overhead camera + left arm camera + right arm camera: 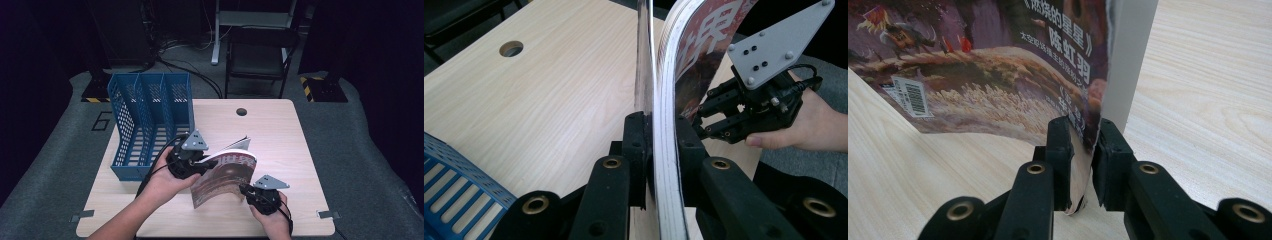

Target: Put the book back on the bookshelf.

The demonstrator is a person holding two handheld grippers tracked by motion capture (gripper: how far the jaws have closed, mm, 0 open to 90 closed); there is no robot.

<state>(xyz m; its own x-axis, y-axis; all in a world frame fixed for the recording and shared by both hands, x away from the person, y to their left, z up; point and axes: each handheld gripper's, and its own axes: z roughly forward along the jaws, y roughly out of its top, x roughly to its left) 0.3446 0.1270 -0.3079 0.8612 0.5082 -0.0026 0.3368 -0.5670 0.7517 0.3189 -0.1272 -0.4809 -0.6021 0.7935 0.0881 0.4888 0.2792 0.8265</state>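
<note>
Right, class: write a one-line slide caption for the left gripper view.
Left gripper clamps the curved red-covered magazine upright over the pale wooden table; the right gripper holds its far edge.

It looks like a lab: a wooden table [280,130] on grey carpet, dark curtains, loose cables [185,62], a folding chair [260,57].
</note>
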